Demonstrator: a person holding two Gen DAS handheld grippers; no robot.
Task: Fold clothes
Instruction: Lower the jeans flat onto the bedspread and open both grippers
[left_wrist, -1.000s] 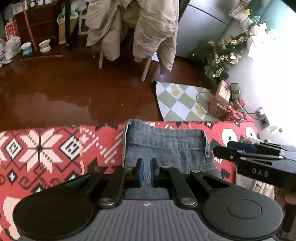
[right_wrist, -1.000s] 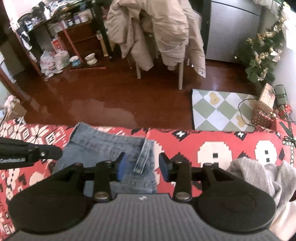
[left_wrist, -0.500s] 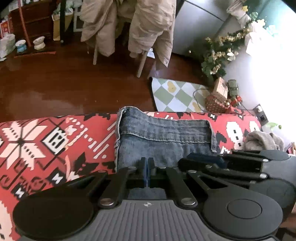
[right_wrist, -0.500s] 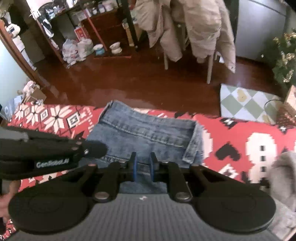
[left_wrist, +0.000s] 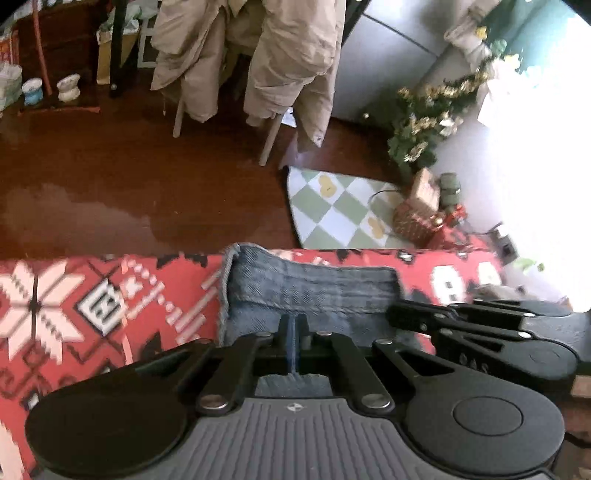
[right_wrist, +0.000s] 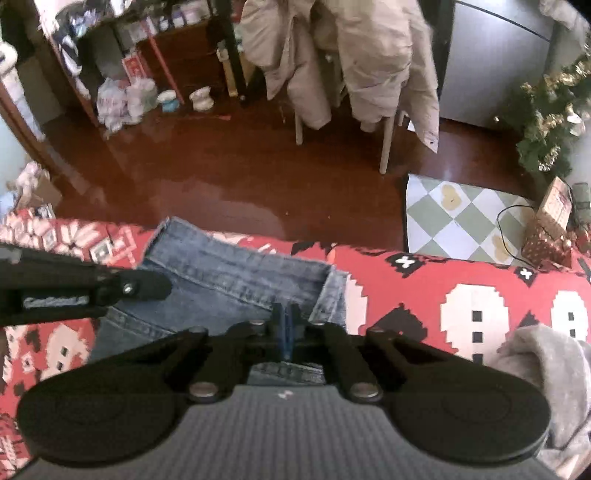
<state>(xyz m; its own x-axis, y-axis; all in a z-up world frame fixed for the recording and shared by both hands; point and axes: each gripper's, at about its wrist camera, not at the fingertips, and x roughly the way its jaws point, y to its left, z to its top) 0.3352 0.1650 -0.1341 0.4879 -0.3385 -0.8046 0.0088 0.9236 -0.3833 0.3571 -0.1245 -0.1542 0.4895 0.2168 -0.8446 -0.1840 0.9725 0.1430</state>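
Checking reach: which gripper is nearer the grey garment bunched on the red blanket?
Right. The right gripper is at the jeans' edge beside the grey garment; the left gripper sits farther along the jeans, beyond the right one.

Faded blue denim jeans (right_wrist: 236, 284) with paler stitched seams lie just ahead of the fingers. Under them spreads a red blanket (left_wrist: 110, 295) patterned in white and black: snowflake and geometric blocks left of the fingers, white rounded figures with black dots to the right. A grey ribbed garment (right_wrist: 550, 369) lies far right of the fingers. Beyond the fingers, the floor (left_wrist: 129, 177) is glossy dark red-brown, with a green-and-white checked mat (right_wrist: 461, 218) bearing yellow shapes, and beige coats (left_wrist: 280, 55) hanging above.
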